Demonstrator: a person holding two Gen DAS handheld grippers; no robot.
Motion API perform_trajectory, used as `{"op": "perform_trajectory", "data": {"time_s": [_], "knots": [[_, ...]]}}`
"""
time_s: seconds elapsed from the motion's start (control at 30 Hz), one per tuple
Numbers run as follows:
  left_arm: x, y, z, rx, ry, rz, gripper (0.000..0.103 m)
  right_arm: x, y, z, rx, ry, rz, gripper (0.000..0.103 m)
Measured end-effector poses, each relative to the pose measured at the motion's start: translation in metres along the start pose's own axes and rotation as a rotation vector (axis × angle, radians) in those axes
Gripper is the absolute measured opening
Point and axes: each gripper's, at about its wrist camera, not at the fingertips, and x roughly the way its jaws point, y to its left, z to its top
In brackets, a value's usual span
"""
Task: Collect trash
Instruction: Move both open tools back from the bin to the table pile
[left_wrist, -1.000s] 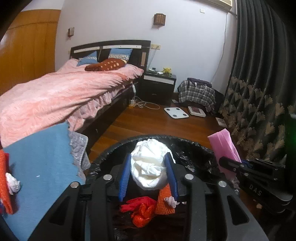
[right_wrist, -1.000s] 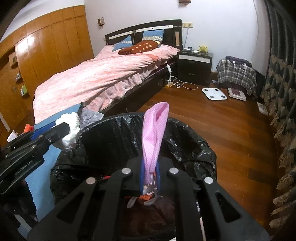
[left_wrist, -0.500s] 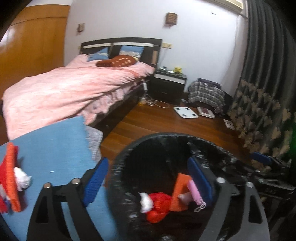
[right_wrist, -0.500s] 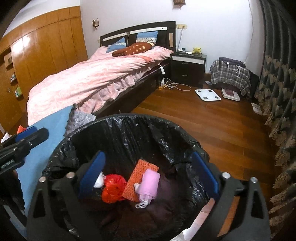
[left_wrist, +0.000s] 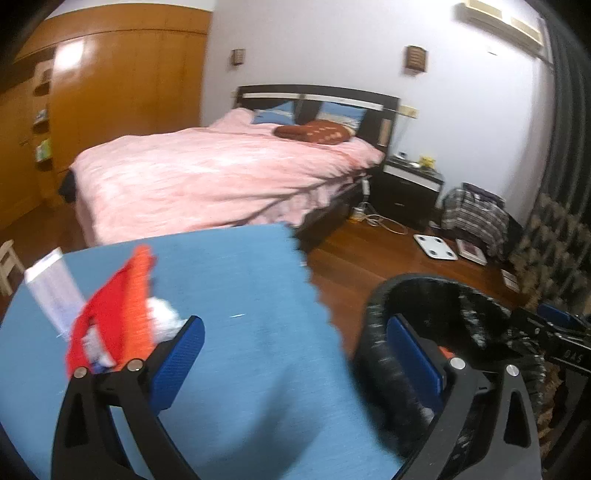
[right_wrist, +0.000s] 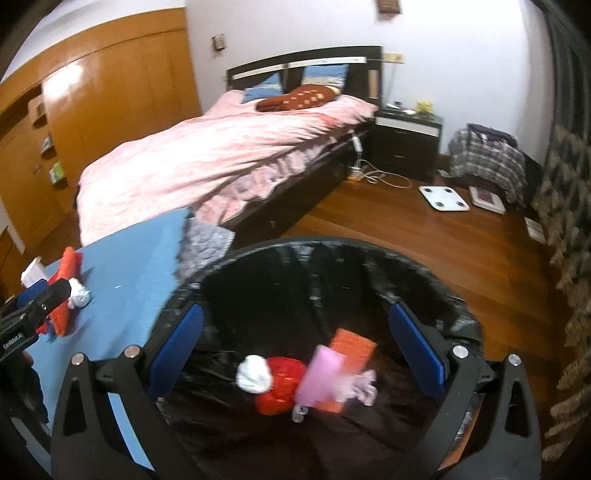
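Observation:
A bin lined with a black bag (right_wrist: 369, 258) (left_wrist: 380, 314) stands beside a blue-covered table (left_wrist: 240, 280) (right_wrist: 129, 273). Inside it lie a white tissue wad (right_wrist: 254, 373), a red ball (right_wrist: 280, 384), a pink mask (right_wrist: 321, 376) and an orange pad (right_wrist: 352, 345). My right gripper (right_wrist: 295, 345) is open and empty over the bin. My left gripper (left_wrist: 295, 354) is open and empty over the table edge, left of the bin. On the table lie an orange-red wrapper (left_wrist: 118, 314) (right_wrist: 64, 291), a white tissue (left_wrist: 164, 321) (right_wrist: 79, 297) and a white packet (left_wrist: 55, 291).
A bed with a pink quilt (left_wrist: 221, 177) stands behind the table. A dark nightstand (left_wrist: 410, 184), a white scale (left_wrist: 436, 247), a plaid bag (left_wrist: 472, 218) and a cable lie on the wood floor. Patterned curtains (right_wrist: 569, 258) hang on the right. Wooden wardrobes (left_wrist: 110, 110) line the left.
Both grippers opened and dropped their loads, the white tissue wad and the pink mask, into the bin. The left gripper then swung left, from over the bin towards the table.

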Motion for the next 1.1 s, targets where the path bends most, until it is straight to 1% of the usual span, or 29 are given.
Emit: {"op": "perform_trajectory", "data": {"time_s": [0.3, 0.43, 0.6, 0.7, 0.83, 0.97, 1.1], "knots": [[-0.019, 0.081, -0.01, -0.055, -0.024, 0.163, 0.097, 0.025, 0.085, 0.011, -0.1, 0.004, 0.11, 0.098], [-0.026, 0.121, -0.011, -0.095, -0.041, 0.235, 0.097, 0.038, 0.125, 0.019, -0.139, -0.002, 0.166, 0.098], [-0.024, 0.17, -0.008, -0.121, -0.059, 0.323, 0.097, 0.055, 0.175, 0.031, -0.187, -0.004, 0.224, 0.098], [-0.019, 0.196, -0.008, -0.138, -0.057, 0.359, 0.097, 0.064, 0.199, 0.036, -0.205, 0.002, 0.253, 0.098], [-0.007, 0.221, -0.007, -0.154, -0.049, 0.371, 0.097, 0.074, 0.227, 0.039, -0.238, 0.011, 0.279, 0.098], [0.01, 0.235, -0.004, -0.161, -0.033, 0.341, 0.097, 0.084, 0.248, 0.041, -0.258, 0.02, 0.296, 0.098], [0.022, 0.242, -0.003, -0.154, -0.018, 0.313, 0.097, 0.095, 0.263, 0.043, -0.272, 0.036, 0.301, 0.098]]}}
